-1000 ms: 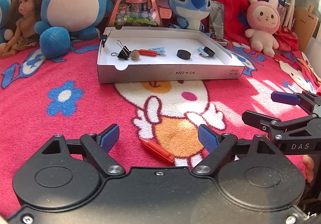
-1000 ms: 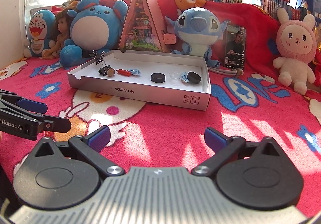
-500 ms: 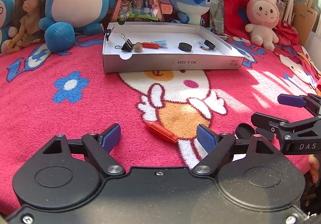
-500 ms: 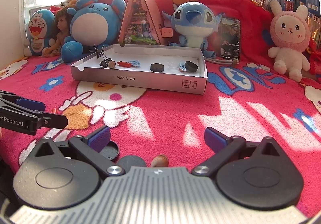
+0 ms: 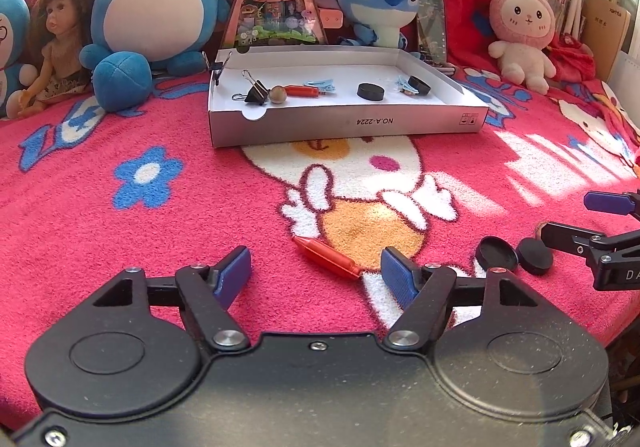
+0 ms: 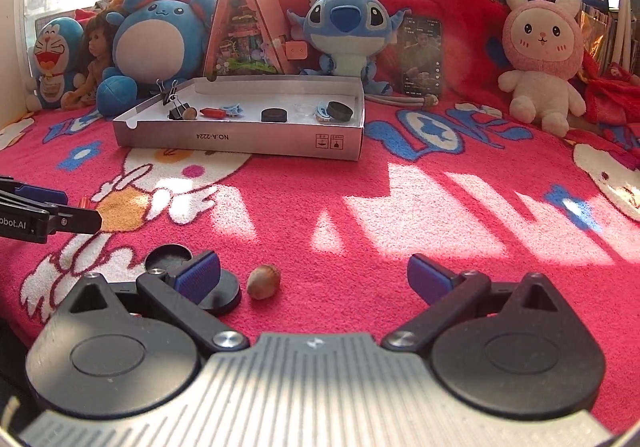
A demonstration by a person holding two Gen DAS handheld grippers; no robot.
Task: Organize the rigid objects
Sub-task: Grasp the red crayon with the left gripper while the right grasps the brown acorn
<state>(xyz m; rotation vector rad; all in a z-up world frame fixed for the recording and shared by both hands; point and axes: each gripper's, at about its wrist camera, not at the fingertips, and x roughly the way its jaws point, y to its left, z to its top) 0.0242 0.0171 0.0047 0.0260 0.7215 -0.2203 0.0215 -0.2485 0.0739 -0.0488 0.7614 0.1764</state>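
Left gripper [image 5: 316, 275]: fingers wide apart and empty, low over the blanket [image 5: 160, 247].
Right gripper [image 6: 312, 279]: fingers wide apart and empty, also low over the blanket.
Crayon [image 5: 326, 257]: red, lying at a slant on the blanket between the left fingers, nearer the right-hand one; not touched.
Nut [image 6: 263, 281]: brown, on the blanket between the right fingers, closer to the left-hand one.
Disc [image 6: 224, 293]: black, just left of the nut, partly hidden under the right gripper's left finger [image 6: 198, 275].
Cap [image 6: 168, 258]: black, hollow side up, just beyond the disc and close to it.
Box [image 5: 348, 123]: shallow white cardboard tray, well beyond both grippers, likely where these pieces belong.
In the box: binder clip [image 5: 256, 91], a second nut [image 5: 277, 94], a second crayon [image 5: 302, 90], black puck [image 5: 370, 91], another dark round piece [image 5: 419, 84] and small blue clips.
Risk, crayon: it lies slantwise to the fingers, so closing on it may turn or roll it away instead of gripping it.
Risk, nut: round and smooth, it could squirt out of the pads; the left-hand finger may catch the disc first and drag it.
Risk, grippers: they work close side by side, so moving both at once could make them bump.
Risk, box: its front wall stands between the pieces and the tray floor; carrying too low could knock or push the light box.
Behind the box: plush toys, a doll, a triangular toy house and a phone line the back, out of the way.
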